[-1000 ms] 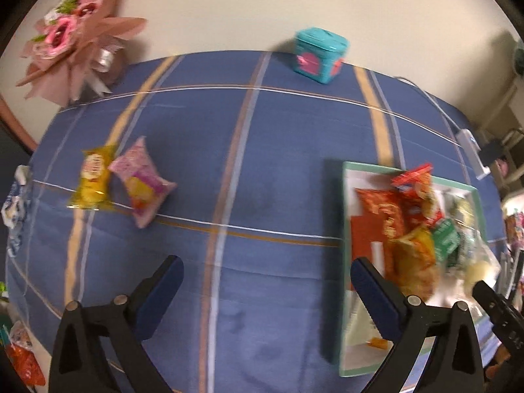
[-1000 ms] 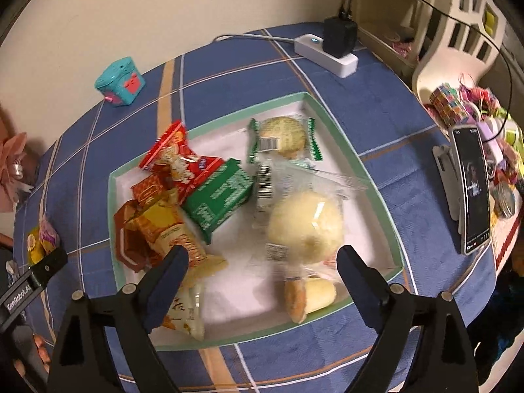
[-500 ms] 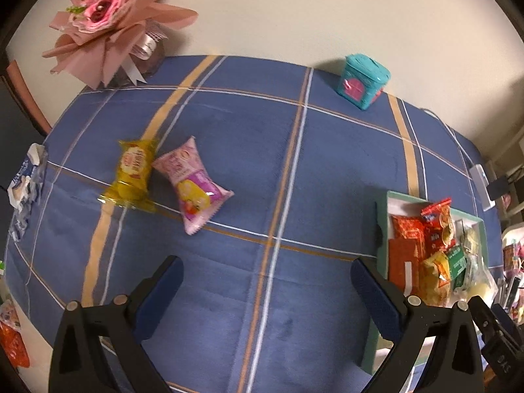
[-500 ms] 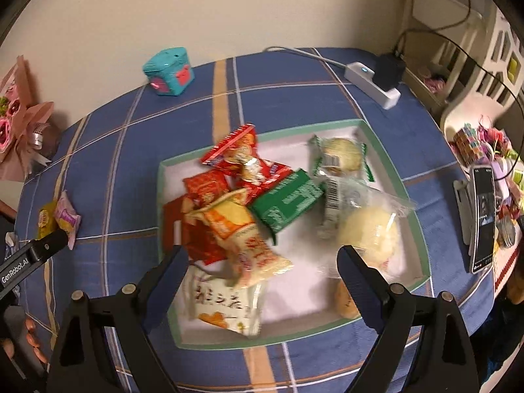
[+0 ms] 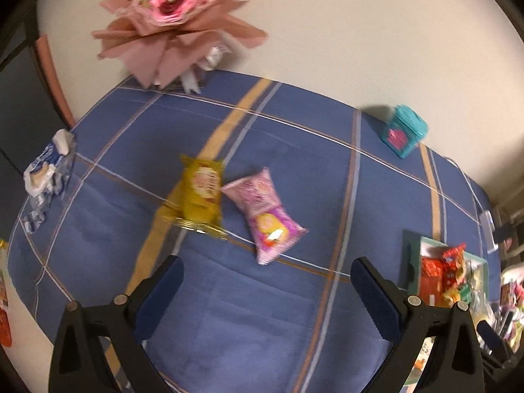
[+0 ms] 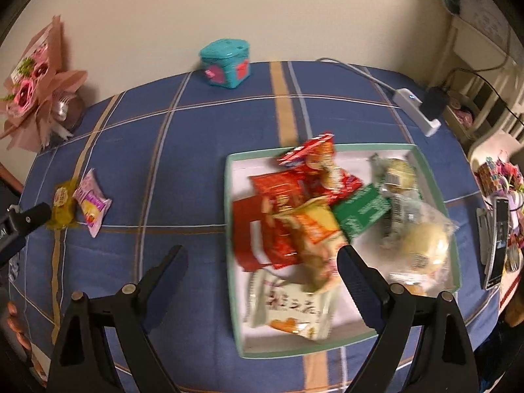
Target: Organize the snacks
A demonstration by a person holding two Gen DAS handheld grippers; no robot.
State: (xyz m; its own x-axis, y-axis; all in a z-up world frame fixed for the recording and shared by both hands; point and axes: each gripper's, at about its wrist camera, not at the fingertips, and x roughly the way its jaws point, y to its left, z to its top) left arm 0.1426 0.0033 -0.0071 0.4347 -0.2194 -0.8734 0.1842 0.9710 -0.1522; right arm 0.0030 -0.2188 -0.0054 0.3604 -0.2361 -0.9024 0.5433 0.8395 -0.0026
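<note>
Over at the far left of the blue plaid tablecloth (image 5: 294, 311), well left of the tray, a crumpled blue-and-white wrapper (image 5: 49, 172) is lying at the cloth's edge, and a pink bouquet (image 5: 177, 23) is leaning against the wall behind it. Moving toward the tray, a yellow snack packet (image 5: 201, 196) and a pink snack packet (image 5: 265, 214) are lying side by side on the cloth, just touching at their near edges and well apart from the tray (both are somewhat blurred). The left gripper (image 5: 265, 290) is hanging over the bare cloth just in front of them, its jaws spread wide with nothing between them. A teal box (image 6: 226, 62) is sitting at the back by the wall, behind and left of the tray. The right gripper (image 6: 262, 273) is hovering over the tray's front left edge, jaws gaping wide and gripping nothing. The green-rimmed tray (image 6: 425, 177) itself is holding the pile: red packets (image 6: 278, 193) at its left, an orange packet (image 6: 314, 226), a pale green packet (image 6: 291, 308) at its front, a dark green packet (image 6: 360, 213) in the middle, and a clear-wrapped bun (image 6: 422, 245) at its right. Right of the tray, a white power strip (image 6: 416, 109) is lying at the back, and a phone (image 6: 496, 242) is standing at the table's edge.
</note>
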